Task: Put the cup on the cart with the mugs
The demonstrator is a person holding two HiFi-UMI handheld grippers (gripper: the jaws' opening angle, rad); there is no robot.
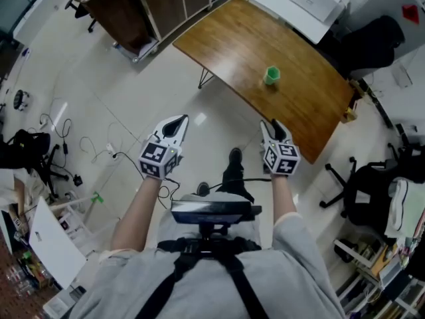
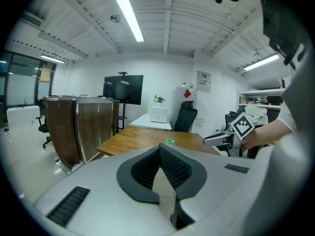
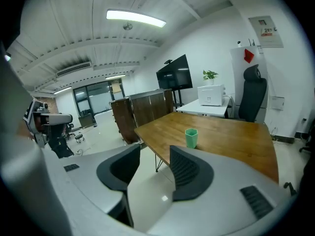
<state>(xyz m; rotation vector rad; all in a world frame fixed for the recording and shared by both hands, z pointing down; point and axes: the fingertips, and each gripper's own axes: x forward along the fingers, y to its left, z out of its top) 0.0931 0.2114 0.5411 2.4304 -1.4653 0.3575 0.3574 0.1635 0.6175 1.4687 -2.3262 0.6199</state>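
Each gripper carries a cube of black-and-white square markers, with no legible print. The left gripper (image 1: 176,123) is clenched on nothing. The right gripper (image 1: 273,126) is released, its jaws apart and empty. Below is a pale tiled floor (image 1: 133,98) with loose cables (image 1: 99,148). Beyond, the green cup (image 1: 271,76) stands upright, alone on the wooden tabletop (image 1: 305,108). Farther back are brown wooden panels (image 3: 142,109), a dark screen (image 3: 174,73) and a wall notice (image 3: 266,31) too small to read.

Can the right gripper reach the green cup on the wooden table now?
Probably yes, after a step forward: the green cup stands alone on the brown wooden table, nothing lies between, and the right gripper has its jaws apart, empty.
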